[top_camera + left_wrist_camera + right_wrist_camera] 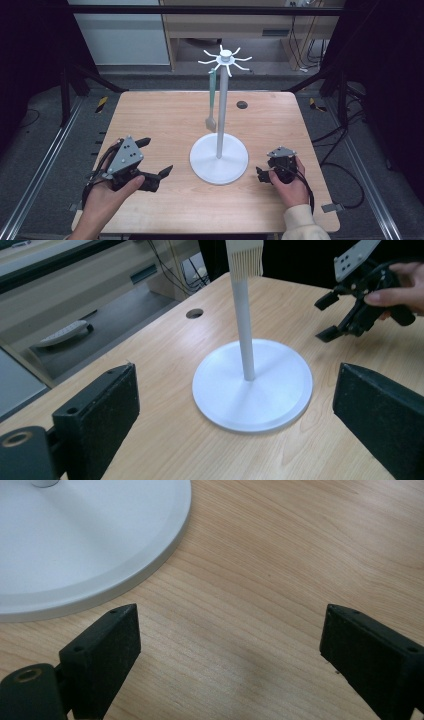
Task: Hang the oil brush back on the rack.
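A green brush (212, 97) hung from the white stand (219, 159) in the middle of the tabletop (150, 115). The left gripper (156, 161) and right gripper (260, 173) rested near, jaws wide apart, holding nothing. Best, I thought, to reach up slowly and pinch the handle.

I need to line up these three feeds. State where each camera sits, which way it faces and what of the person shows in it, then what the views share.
High view: above the person's side, facing forward and down on the table; both forearms, left gripper, right gripper.
Left gripper view: on the left gripper, facing the stand; the other hand beyond.
Right gripper view: on the right gripper, facing down at the tabletop.
Shared: the stand's white base.
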Demonstrator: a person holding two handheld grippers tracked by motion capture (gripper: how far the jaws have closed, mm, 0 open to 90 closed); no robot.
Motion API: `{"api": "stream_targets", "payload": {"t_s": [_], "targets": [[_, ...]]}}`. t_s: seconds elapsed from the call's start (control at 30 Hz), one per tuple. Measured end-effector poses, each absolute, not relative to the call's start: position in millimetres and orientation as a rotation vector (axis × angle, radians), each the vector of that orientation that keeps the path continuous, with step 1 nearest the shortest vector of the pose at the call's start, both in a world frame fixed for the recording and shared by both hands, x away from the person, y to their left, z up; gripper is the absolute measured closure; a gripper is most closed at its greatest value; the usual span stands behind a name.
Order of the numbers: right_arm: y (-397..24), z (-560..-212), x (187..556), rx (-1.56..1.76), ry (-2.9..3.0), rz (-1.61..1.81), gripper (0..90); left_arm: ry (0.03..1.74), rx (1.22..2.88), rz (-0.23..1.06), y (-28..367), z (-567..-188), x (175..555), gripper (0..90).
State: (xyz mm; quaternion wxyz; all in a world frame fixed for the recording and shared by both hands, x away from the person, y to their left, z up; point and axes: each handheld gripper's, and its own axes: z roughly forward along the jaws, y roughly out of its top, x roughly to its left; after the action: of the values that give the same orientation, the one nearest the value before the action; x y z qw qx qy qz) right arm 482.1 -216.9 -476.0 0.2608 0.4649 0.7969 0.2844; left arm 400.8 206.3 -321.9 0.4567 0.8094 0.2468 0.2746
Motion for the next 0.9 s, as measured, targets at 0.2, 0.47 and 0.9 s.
{"api": "stream_targets", "payload": {"t_s": [0.2,0.47,0.9], "targets": [[-216.8,-476.2,481.9,1.265,2.157,0.769,9.9,0.656,1.996,0.674,216.0,-344.8,401.5,5.1],[-216.7,-475.8,481.7,1.265,2.154,0.766,9.9,0.772,2.011,0.65,236.3,-387.4,412.8,5.1],[-216.7,-476.9,482.2,1.267,2.164,0.755,10.0,0.917,2.095,0.712,271.2,-443.7,428.6,5.1]]}}
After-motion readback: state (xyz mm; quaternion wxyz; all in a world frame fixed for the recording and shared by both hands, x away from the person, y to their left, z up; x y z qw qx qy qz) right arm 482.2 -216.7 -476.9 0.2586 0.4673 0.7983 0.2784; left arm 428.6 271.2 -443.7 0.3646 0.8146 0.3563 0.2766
